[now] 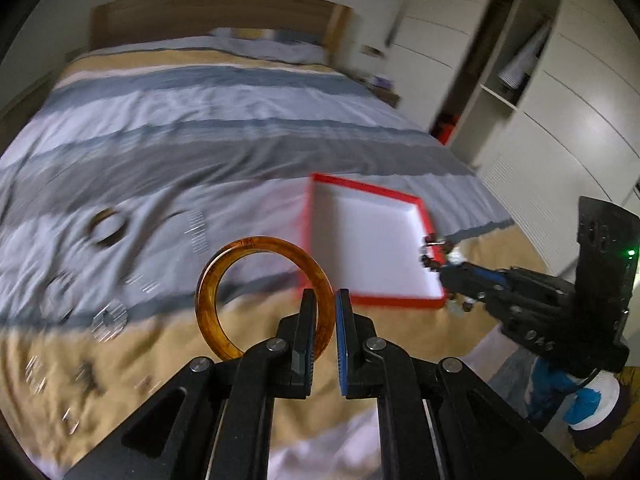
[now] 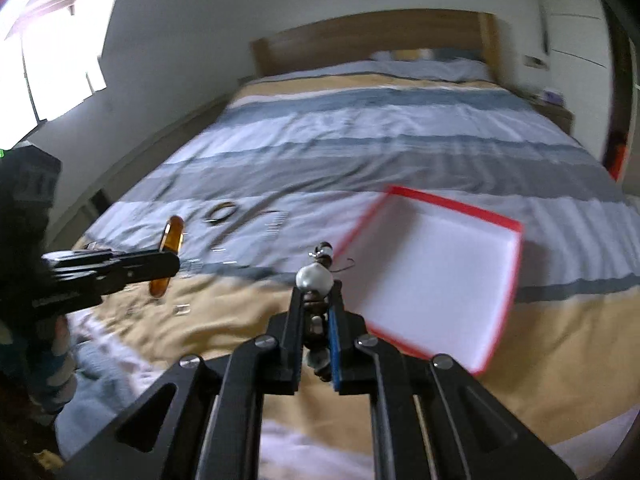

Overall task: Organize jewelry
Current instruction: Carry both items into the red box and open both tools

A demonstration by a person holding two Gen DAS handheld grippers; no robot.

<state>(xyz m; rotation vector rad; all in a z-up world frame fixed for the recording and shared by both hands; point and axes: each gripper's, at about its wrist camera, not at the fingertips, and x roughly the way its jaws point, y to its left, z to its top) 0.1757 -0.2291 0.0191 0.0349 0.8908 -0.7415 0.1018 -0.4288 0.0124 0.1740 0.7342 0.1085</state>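
We saw an amber bangle (image 1: 224, 280) held upright above the bedspread, and a beaded piece with a large white bead (image 2: 315, 277) — likewise lifted. A dark bangle (image 1: 107, 227) lay flat; the red-rimmed, white-lined tray (image 1: 428, 222) sat empty.

I see a bed (image 2: 360, 148) with a striped duvet (image 1: 192, 140) in blue, white and tan bands spread over it. A wooden headboard (image 1: 208, 12) stands at the bed's far end, with pillows (image 1: 264, 46) just before it. Right of the bed stands a white wardrobe (image 1: 560, 120), one bay open. A bright window (image 2: 44, 64) lies left of the bed.
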